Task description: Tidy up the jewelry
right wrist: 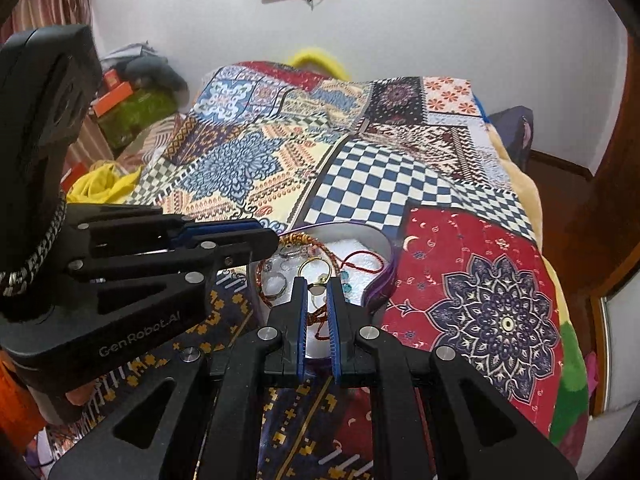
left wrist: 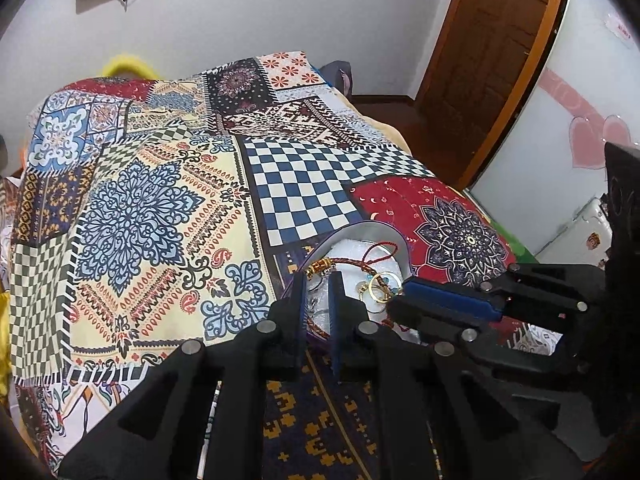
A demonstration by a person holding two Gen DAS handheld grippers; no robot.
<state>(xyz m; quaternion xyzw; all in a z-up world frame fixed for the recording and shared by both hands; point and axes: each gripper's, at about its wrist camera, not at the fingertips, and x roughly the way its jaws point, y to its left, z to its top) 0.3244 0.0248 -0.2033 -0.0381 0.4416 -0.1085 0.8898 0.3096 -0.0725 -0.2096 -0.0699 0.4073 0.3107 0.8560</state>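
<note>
A purple-rimmed box point(left wrist: 394, 236) point(right wrist: 382, 242) with white padding lies on the patchwork bedspread and holds jewelry: a braided red-brown bracelet point(left wrist: 348, 266) point(right wrist: 312, 240), a thin red cord point(right wrist: 360, 260), gold rings point(left wrist: 378, 292) point(right wrist: 314, 268) and small silver pieces. My left gripper point(left wrist: 318, 280) hovers over the box's near left part, jaws slightly apart with a silver piece showing between them; whether it grips is unclear. My right gripper point(right wrist: 318, 284) is over the box, jaws narrowly apart around a small gold piece point(right wrist: 318, 289). Each gripper shows sideways in the other's view.
The patchwork bedspread point(left wrist: 160, 200) point(right wrist: 480, 300) covers the bed. A wooden door point(left wrist: 492, 40) stands at the right, a white wall behind. Yellow cloth point(right wrist: 100, 184) and boxes lie left of the bed.
</note>
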